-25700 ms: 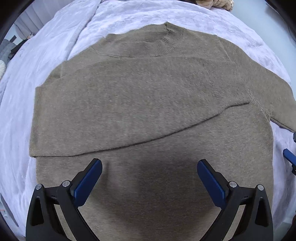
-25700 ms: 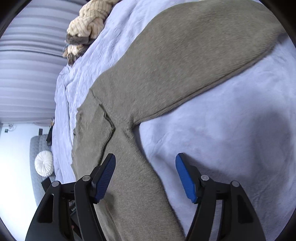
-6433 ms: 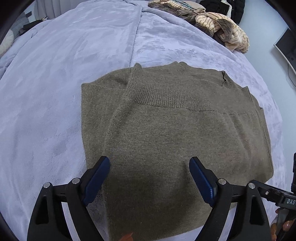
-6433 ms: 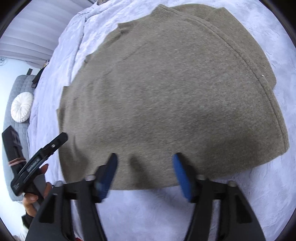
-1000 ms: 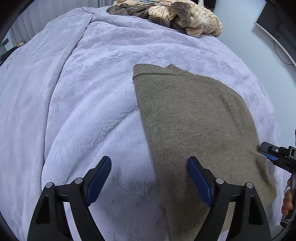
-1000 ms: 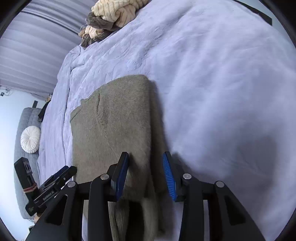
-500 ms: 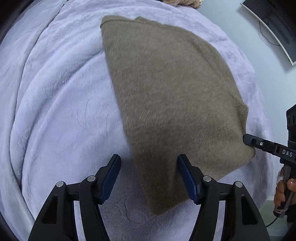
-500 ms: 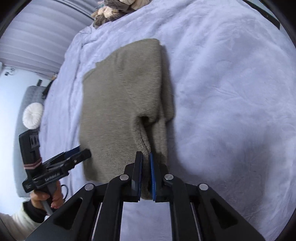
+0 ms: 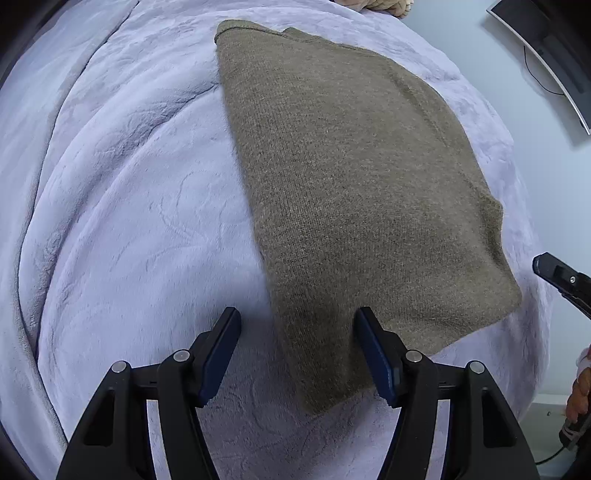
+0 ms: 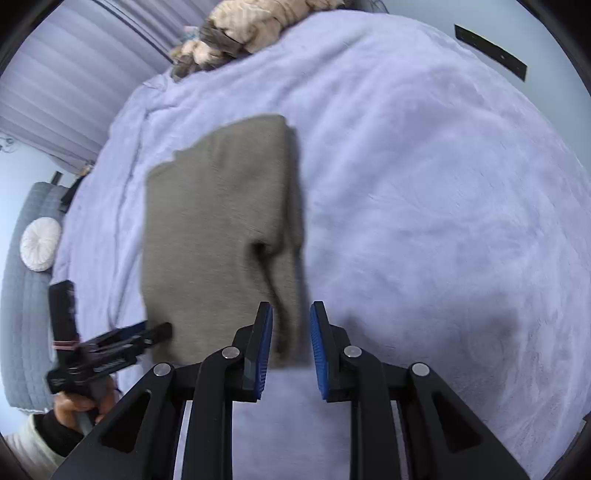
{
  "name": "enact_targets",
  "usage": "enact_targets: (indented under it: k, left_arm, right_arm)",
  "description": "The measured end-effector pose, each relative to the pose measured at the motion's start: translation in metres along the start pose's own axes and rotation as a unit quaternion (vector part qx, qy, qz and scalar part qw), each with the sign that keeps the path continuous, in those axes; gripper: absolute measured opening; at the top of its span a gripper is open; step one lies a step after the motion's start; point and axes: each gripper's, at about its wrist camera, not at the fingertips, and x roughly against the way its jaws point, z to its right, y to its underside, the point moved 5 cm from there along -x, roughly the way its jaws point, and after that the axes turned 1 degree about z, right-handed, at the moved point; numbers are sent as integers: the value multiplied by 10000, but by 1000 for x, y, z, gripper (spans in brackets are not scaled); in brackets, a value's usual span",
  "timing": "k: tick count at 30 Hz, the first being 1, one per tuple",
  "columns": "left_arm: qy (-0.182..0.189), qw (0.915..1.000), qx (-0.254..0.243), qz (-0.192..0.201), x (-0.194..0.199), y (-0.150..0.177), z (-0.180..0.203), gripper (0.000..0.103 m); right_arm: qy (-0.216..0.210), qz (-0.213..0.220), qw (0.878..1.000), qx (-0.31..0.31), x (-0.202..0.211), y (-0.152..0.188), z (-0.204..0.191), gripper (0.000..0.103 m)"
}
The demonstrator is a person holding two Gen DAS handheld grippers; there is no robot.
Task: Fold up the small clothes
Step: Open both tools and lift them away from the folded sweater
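Note:
A folded olive-brown sweater lies flat on the lilac blanket. In the right wrist view the sweater shows as a long rectangle with a small raised crease near its right edge. My left gripper is open and empty over the sweater's near left corner. My right gripper is partly open and empty just above the sweater's near right edge. The left gripper also shows at the left of the right wrist view.
A pile of beige and brown clothes lies at the far end of the bed. A grey sofa with a round white cushion stands left of the bed. A monitor hangs on the wall at the right.
My right gripper has let go of the sweater's edge and opened a little. The sweater has dropped flat. My left gripper has stayed open near the near corner.

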Motion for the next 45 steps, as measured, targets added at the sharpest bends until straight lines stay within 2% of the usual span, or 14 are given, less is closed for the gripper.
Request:
enact_targets:
  k: [2,5,8,10,13,16,27,29,30,34,38,41,43,45]
  left_arm:
    - [-34,10000,-7,-5,2,3,2,66]
    - [-56,10000,-5,-10,2,2,-2,66]
    - [-47,10000,29,-27,3,2,-3,66]
    - [-48,10000,38,-45,1,1,-1,66]
    - [-98,9999,30,-29,3,2,0,66]
    - [-137,9999,48,-31,4,3,1,66]
    - [-523,9986,-78,-50,12,7,4,66]
    - [-567,9983,-78,-71,12,7,5,69]
    - [-614,9981,-74,-77,13,7,4,76]
    - [-697,9975,-38,-55,15,7,1,77]
    - [-703,9974,35,-123,15,7,-3,78]
    - [-780,9969,96,-65,16,5,-6,102]
    - [-869,9962,49,33,19,3,-6,102]
    - [-910,9958,48,23,18,1,-7,102]
  right_arm:
    - [-135,44,9995,272,1,-3,-20,23]
    - [-175,-195,9982,543,-14,5,-36,23]
    - [21,-656,9970,398,-45,17,-27,23]
    - [134,-854,9962,104,-59,22,-10,18]
    - [-50,-785,9963,-342,-53,23,6,14]
    - [-24,-731,9969,-285,-44,24,6,18]
    - [-153,-669,9965,-479,-31,19,7,19]
    - [-166,-664,9964,-500,-30,20,7,22]
    - [-175,-659,9963,-514,-30,20,7,26]
    - [-190,-634,9963,-543,-29,19,6,43]
    - [-228,-645,9962,-539,-30,18,4,43]
    - [-251,-656,9961,-531,-31,15,3,45]
    - [-240,-652,9963,-512,-32,15,2,61]
    - [-238,-636,9965,-485,-32,13,0,62]
